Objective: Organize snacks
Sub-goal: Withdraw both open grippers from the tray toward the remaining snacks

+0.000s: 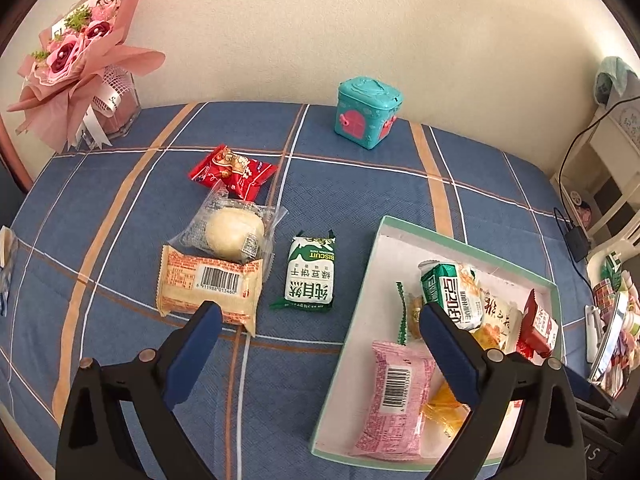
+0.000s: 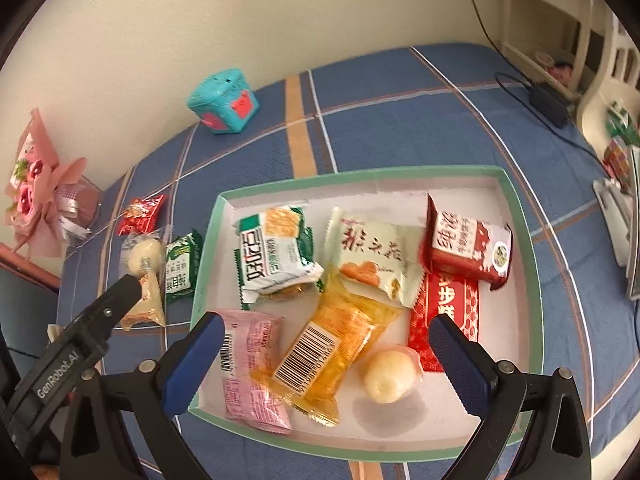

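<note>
On the blue plaid cloth a green-rimmed white tray (image 1: 382,236) (image 2: 516,196) holds several snack packs: pink (image 2: 250,364), yellow (image 2: 332,340), green-white (image 2: 276,248), cream (image 2: 372,256), red carton (image 2: 468,244) and a round bun (image 2: 390,374). Left of the tray lie a green biscuit pack (image 1: 310,272) (image 2: 182,264), an orange barcode pack (image 1: 210,284), a clear-wrapped bun (image 1: 234,232) and a red pack (image 1: 232,170). My left gripper (image 1: 320,320) is open above the cloth with nothing between its fingers. My right gripper (image 2: 326,334) hangs open over the tray, holding nothing.
A teal toy box (image 1: 368,110) stands near the wall. A pink flower bouquet (image 1: 80,52) sits at the far left corner. A black cable and adapter (image 1: 576,240) lie at the right edge, beside cream shelving (image 2: 600,60) with clutter.
</note>
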The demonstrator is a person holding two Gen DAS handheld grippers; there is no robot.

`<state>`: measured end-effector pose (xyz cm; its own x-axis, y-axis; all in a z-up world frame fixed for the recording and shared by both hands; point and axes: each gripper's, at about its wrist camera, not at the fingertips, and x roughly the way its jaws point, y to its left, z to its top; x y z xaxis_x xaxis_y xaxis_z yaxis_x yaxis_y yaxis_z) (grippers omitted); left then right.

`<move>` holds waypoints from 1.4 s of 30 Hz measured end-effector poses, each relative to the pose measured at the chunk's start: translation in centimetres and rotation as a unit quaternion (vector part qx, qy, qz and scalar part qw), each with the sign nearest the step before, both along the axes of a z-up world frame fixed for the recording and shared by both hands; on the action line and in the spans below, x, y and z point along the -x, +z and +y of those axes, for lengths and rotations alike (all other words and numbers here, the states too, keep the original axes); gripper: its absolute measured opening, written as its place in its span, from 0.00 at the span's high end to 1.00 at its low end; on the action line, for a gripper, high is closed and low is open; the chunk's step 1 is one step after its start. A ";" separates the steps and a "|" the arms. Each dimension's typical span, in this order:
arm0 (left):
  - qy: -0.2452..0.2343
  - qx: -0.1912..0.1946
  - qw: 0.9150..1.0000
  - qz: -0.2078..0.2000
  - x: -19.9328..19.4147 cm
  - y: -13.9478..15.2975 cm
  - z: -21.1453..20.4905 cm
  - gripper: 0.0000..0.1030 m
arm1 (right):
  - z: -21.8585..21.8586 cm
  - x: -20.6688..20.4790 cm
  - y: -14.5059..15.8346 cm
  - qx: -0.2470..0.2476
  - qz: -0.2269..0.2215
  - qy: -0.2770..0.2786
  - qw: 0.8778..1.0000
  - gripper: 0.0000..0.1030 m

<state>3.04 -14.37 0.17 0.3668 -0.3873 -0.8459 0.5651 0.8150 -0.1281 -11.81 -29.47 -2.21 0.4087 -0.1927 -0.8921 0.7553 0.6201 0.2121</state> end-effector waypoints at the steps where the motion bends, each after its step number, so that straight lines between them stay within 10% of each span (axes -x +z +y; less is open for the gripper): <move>1: -0.001 -0.002 1.000 -0.004 -0.1 0.0 0.0 0.04 | 0.1 -0.1 0.1 0.004 0.000 0.004 1.000 0.00; 42: 0.153 0.053 0.983 0.085 -10.9 -2.1 10.2 0.04 | 8.2 -13.6 -1.3 0.010 -0.027 0.132 0.991 0.03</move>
<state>13.92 -4.21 -1.89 0.3366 -0.3700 -0.8659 0.2580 0.9206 -0.2931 1.78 -21.30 -3.52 0.4941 -0.0907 -0.8647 0.5546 0.7988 0.2331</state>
